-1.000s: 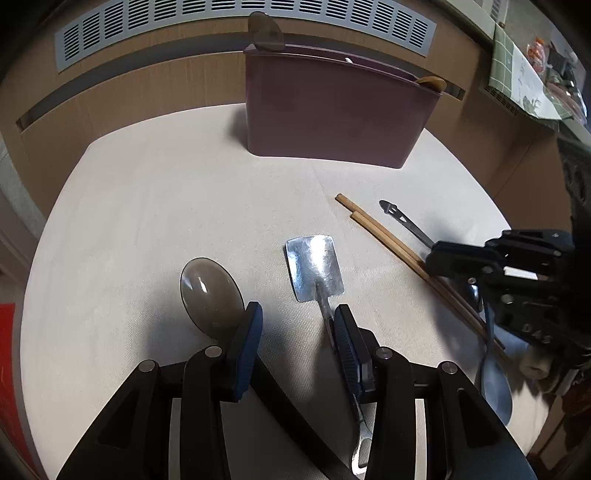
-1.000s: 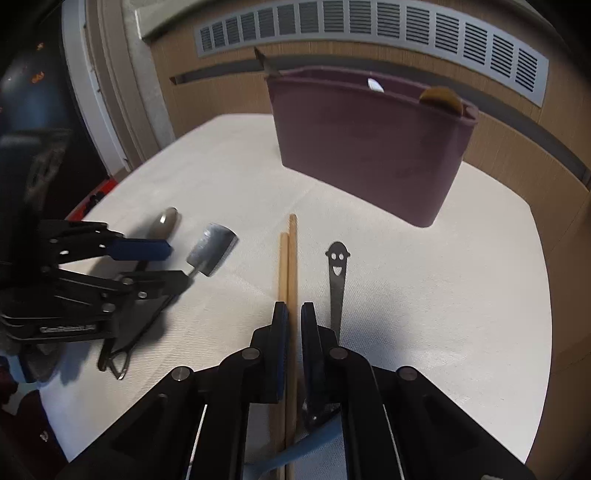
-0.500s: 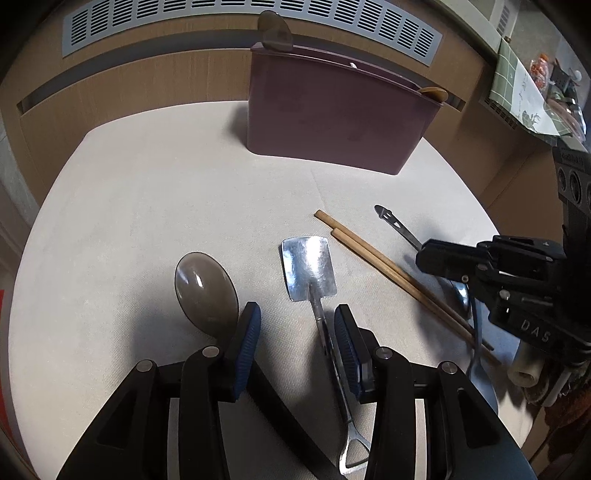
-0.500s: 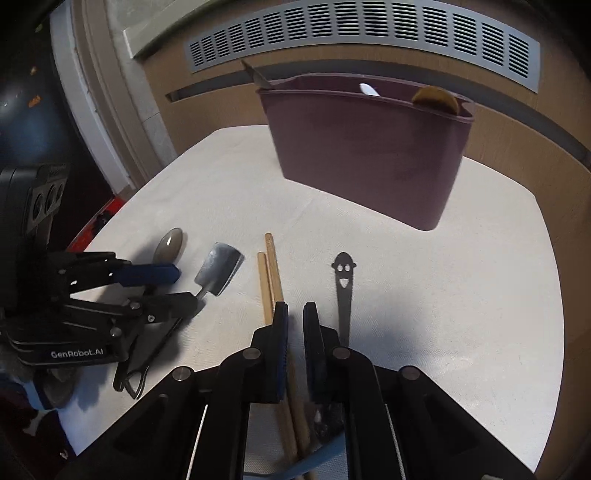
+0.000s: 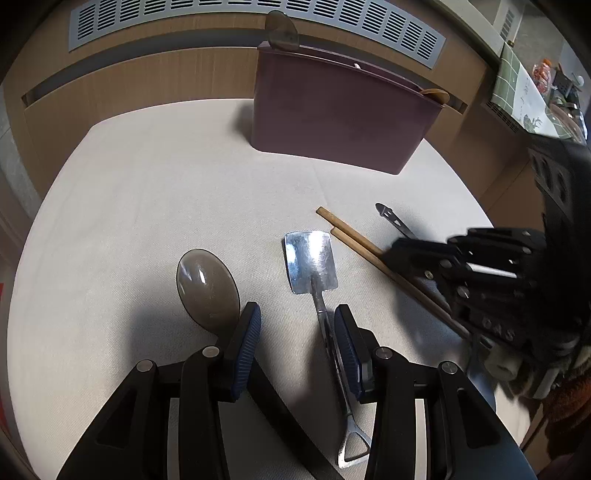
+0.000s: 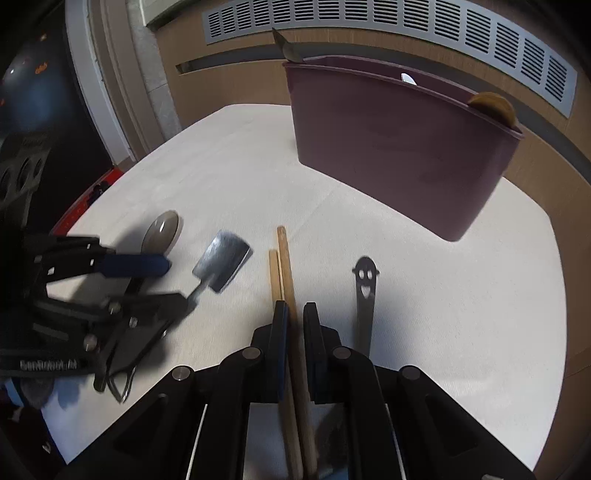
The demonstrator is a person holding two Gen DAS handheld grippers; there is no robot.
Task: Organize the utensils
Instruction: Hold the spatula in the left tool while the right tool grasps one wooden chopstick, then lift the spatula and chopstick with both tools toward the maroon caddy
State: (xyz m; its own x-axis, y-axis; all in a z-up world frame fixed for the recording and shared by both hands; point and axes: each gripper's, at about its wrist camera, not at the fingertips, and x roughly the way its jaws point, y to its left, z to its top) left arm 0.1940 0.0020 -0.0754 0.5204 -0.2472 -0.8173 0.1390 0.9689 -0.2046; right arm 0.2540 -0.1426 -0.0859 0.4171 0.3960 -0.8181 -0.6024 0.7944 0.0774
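A pair of wooden chopsticks lies on the white table; my right gripper is shut on them. They also show in the left wrist view. My left gripper is open and empty, between a dark plastic spoon on its left and a small metal shovel-shaped spoon whose handle runs by its right finger. A maroon utensil holder stands at the back of the table with several utensils in it.
A metal utensil with a smiley-face handle end lies right of the chopsticks. The table edge drops off at the right. A wooden wall with a vent grille rises behind the holder.
The right gripper has lifted and pulled the chopsticks back a little toward itself. The left gripper has stayed open in about the same place.
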